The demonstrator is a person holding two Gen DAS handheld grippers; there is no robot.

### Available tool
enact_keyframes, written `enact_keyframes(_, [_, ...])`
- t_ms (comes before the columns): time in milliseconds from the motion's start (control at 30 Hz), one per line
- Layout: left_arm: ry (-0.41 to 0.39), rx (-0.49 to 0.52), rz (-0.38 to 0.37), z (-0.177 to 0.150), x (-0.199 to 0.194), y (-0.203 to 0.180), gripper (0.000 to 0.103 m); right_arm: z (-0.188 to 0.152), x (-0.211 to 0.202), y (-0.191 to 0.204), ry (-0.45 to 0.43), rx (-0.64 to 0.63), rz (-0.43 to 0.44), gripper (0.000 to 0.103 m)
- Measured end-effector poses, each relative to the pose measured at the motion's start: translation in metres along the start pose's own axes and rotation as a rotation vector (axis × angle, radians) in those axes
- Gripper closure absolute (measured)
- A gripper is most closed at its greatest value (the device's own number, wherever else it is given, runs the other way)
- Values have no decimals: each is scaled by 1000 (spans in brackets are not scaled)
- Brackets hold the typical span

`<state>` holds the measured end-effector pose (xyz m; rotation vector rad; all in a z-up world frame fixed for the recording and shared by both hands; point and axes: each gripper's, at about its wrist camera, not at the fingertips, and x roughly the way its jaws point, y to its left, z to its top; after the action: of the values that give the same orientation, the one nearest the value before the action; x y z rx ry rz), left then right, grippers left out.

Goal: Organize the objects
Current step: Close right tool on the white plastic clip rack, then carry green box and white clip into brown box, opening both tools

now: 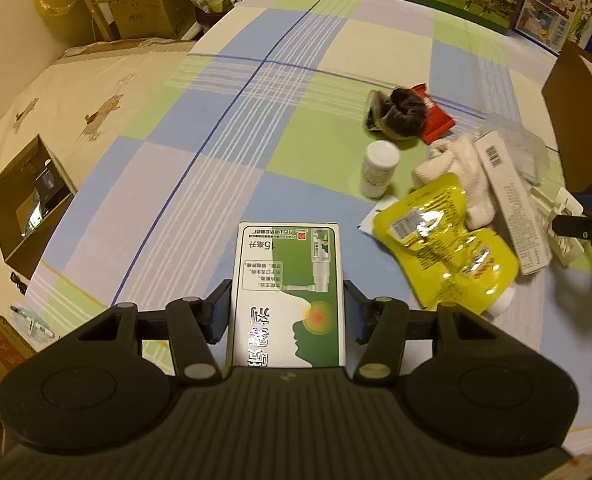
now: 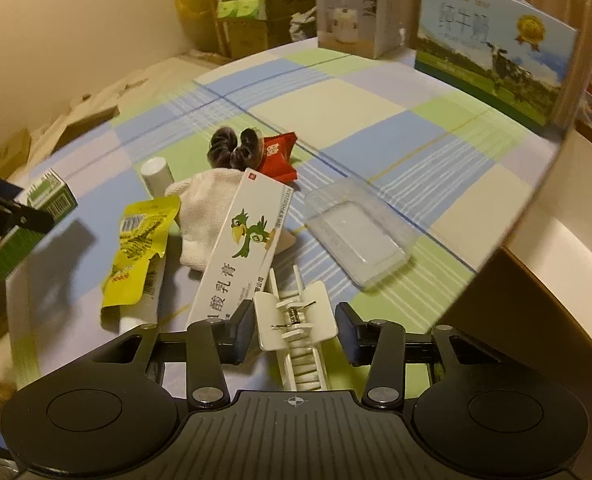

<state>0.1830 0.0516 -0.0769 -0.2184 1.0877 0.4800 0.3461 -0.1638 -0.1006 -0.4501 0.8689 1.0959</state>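
We hold the green-and-white spray box [image 1: 287, 292] clamped in the left tool [image 1: 287, 312], lifted above the checked worktop [image 1: 223, 128]. Right tool [image 2: 293, 326] straddles the white hair clip [image 2: 296, 316] at the pile's 6 o'clock edge, beside the parrot ointment box [image 2: 241, 240]; the pads look not quite touching. Step in hand, we judge: securing the clip. Next move needs the jaws closed on it, then a straight lift without snagging the ointment box.

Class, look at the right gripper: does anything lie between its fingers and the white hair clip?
Nothing visible does. The white clip already lies between the right gripper's fingers; the parrot box only lies beside the left finger.
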Motion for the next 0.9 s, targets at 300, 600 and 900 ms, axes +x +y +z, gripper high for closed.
enact_keyframes(300, [-39,94,-66,16,-23,-44,52,-16,-68,-10,-75,175,-42,62])
enact_keyframes(600, [-121,280,-206,51,-51,-129,52,-35,-154,-38,-190,352,-143,62])
enact_keyframes(900, [-190,427,-362,89,-65,-233,52,-42,-222,-86,-301,476,-297,62])
